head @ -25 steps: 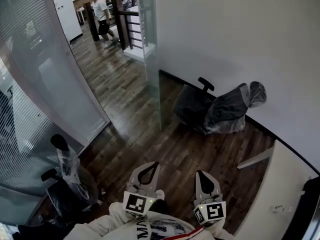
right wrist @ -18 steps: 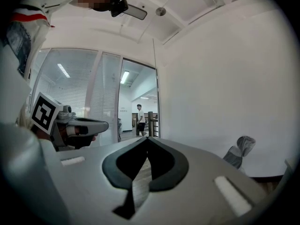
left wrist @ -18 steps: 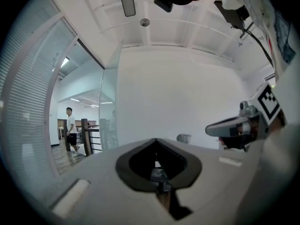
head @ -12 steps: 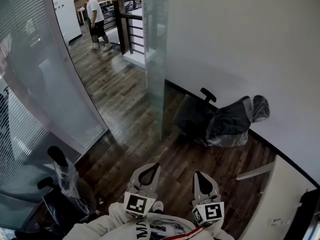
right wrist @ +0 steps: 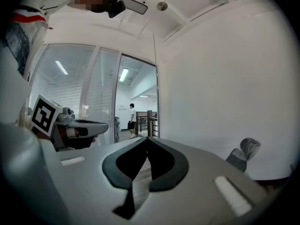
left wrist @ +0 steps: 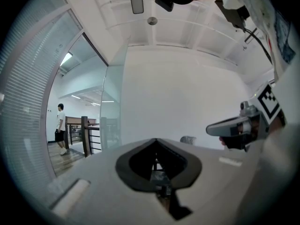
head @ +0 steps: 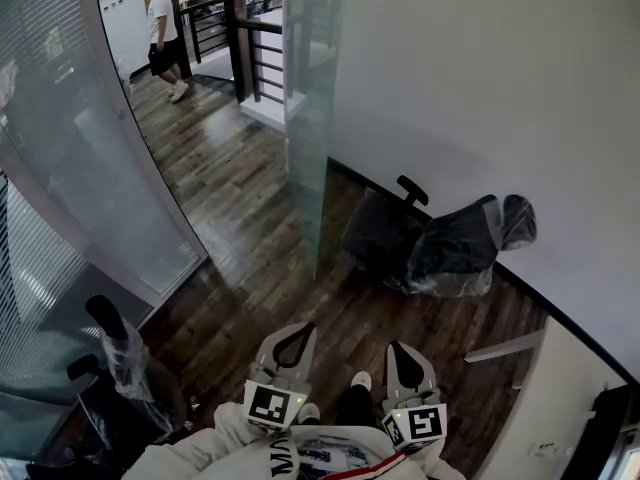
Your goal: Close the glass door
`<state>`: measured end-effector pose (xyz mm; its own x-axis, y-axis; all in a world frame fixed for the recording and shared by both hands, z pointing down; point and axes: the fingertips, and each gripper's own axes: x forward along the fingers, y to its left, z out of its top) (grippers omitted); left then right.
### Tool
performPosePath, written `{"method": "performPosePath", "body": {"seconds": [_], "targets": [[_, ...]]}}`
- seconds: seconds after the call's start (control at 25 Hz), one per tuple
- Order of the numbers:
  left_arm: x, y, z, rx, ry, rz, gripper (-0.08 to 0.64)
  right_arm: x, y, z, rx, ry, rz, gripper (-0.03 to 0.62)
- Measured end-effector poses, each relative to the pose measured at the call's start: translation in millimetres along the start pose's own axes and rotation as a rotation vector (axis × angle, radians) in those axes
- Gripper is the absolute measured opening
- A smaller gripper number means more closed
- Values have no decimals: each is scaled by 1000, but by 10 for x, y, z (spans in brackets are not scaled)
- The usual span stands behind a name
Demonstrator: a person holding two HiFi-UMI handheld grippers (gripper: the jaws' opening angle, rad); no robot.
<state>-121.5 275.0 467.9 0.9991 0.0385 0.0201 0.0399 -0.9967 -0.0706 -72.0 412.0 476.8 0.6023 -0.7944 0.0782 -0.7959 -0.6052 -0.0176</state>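
Note:
The glass door (head: 308, 118) stands open, edge-on to me, reaching out from the white wall over the wood floor. It also shows in the left gripper view (left wrist: 112, 111) and, as a thin edge, in the right gripper view (right wrist: 157, 102). My left gripper (head: 290, 330) and right gripper (head: 397, 348) are held level side by side low in the head view, well short of the door. The jaws of each meet at the tip, left (left wrist: 156, 140) and right (right wrist: 147, 138), with nothing between them.
A plastic-wrapped office chair (head: 440, 233) lies against the wall right of the door. Another wrapped chair (head: 125, 363) stands at the lower left beside the frosted glass wall (head: 70, 168). A person (head: 160, 28) walks in the corridor by a railing (head: 250, 38). A white panel (head: 560, 378) is at the lower right.
Both grippers and my view have advanced toward the door, which now looms nearer and taller. The person in the corridor has walked further left.

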Motion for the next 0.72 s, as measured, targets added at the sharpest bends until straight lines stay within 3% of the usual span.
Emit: {"method": "performPosePath", "body": {"seconds": [0.4, 0.72], "targets": [[597, 159, -45, 21, 25, 63, 3, 535, -492, -48, 27, -7, 50, 8], [1445, 42, 7, 50, 57, 112, 3, 987, -1245, -131, 93, -2, 114, 8]]}}
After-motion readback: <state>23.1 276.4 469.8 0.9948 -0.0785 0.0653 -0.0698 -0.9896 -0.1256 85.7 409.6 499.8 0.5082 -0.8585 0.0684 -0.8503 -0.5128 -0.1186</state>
